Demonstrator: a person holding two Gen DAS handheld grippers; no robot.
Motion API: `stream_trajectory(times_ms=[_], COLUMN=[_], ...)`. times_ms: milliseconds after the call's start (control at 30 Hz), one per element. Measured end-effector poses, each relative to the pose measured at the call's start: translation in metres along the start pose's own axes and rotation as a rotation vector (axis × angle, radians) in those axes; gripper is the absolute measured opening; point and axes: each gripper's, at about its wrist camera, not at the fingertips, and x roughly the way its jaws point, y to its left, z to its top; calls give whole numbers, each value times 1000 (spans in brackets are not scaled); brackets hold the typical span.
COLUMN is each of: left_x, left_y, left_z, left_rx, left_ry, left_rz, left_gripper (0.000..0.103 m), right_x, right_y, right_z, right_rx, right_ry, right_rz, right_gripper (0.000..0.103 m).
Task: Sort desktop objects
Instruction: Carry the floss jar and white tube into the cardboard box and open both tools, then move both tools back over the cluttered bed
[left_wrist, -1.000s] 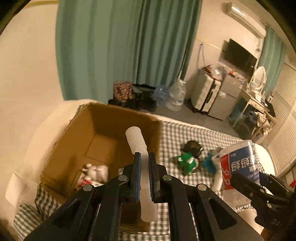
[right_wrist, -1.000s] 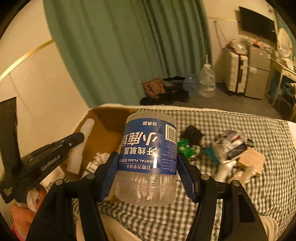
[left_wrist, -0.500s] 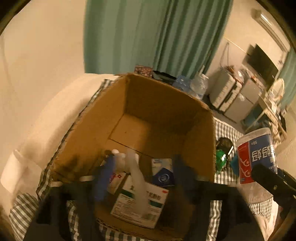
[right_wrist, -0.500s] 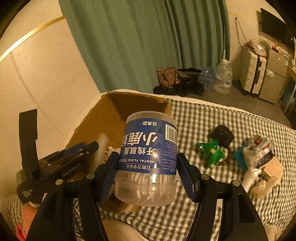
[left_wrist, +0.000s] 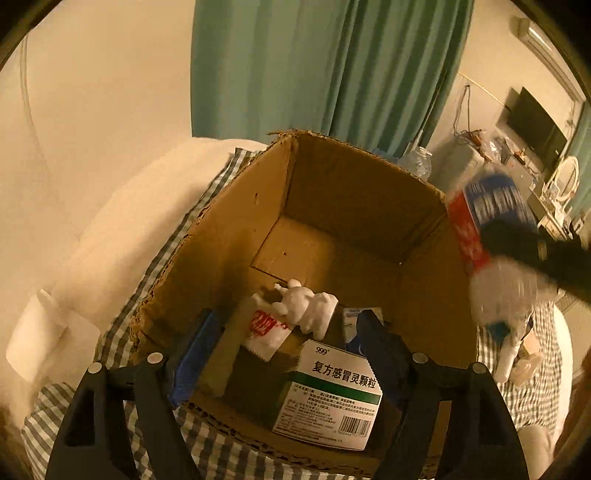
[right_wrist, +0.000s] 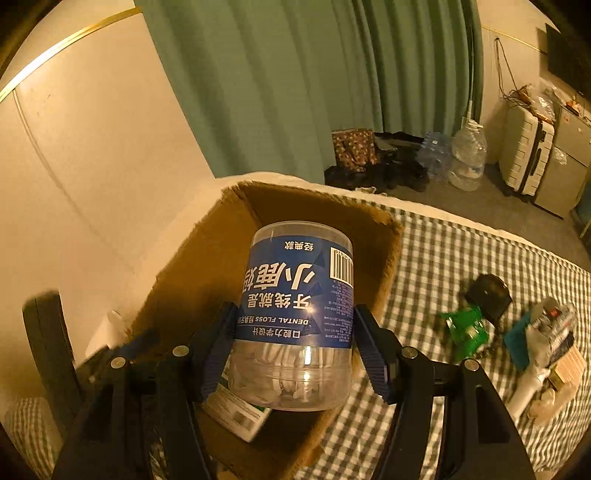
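The left gripper (left_wrist: 284, 354) is hanging wide apart, empty, above the cardboard box (left_wrist: 236, 236). Right of it, the right gripper (right_wrist: 291, 350) is squeezing the floss jar (right_wrist: 295, 314), holding it over the box's near edge.

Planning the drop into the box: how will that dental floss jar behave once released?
The dental floss jar, clamped by the right gripper, looks like thin clear plastic, mostly empty, so probably light. Being round and smooth, it may roll or tip when landing in the cardboard box.
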Motion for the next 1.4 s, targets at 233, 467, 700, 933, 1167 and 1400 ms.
stream_trajectory(times_ms=[233,467,700,933,1167,1400], left_x=[-1,-24,-63,-72,-39,-9], left_y=[-11,-39,-106,-179,-231,-269], left_z=[-6,-11,-24,-54,-91,-111], left_rx=[36,86,166,222,242,347], left_ry=[-6,-26,-67,-40,61,100], left_rz=[25,16,-73,-135,-129,-76], left_gripper=[93,93,101,103,103,103], right_x=[-22,-62,-119,-171,-164,-119], right_y=[9,-9,-78,-176,-253,-291], right_z=[17,5,-30,-89,-138,-166], right_rx=[-24,-4,89,209,338,414], right_ry=[-87,-140,-170,-180,-121,-22], right_rz=[-3,-46,-128,-343,-412,-356], right_gripper=[71,74,77,94,95,95])
